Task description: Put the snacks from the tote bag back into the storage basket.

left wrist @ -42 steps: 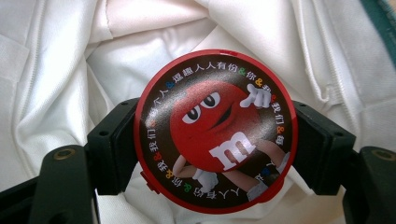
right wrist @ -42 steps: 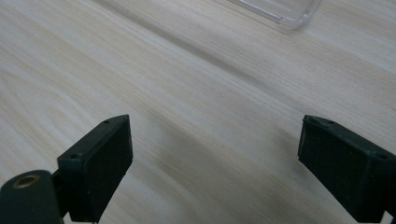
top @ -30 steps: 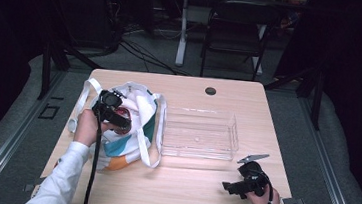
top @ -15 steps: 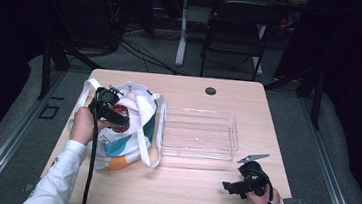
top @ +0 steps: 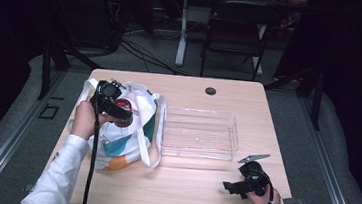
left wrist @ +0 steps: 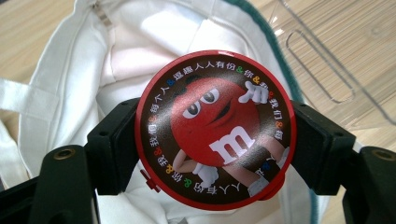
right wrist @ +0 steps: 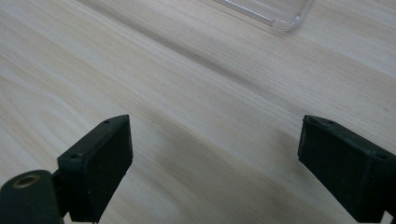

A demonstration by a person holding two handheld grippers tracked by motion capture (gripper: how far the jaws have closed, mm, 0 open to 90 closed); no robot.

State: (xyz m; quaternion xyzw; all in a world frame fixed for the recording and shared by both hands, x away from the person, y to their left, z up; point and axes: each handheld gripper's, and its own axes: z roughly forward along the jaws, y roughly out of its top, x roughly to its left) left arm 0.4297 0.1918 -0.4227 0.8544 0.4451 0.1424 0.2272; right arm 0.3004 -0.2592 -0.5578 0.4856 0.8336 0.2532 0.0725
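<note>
My left gripper point(left wrist: 215, 140) is shut on a round red candy tin point(left wrist: 215, 128) with a red cartoon figure and a white "m" on its lid. It holds the tin point(top: 124, 111) just above the open mouth of a white tote bag point(top: 126, 132) with teal and orange patches, whose white lining point(left wrist: 130, 56) lies below the tin. At the table's front right, my right gripper point(top: 228, 187) rests low over bare wood with its jaws wide apart and nothing between them point(right wrist: 215, 163).
A clear plastic tray point(top: 200, 133) stands empty at the table's middle, right of the bag; its corner point(right wrist: 280, 18) shows ahead of the right jaws. A small black round cap point(top: 210, 91) sits near the far edge. A chair and cables lie beyond the table.
The left gripper has risen with the red tin, lifting it out of the bag's mouth. The right gripper has stayed where it was.
</note>
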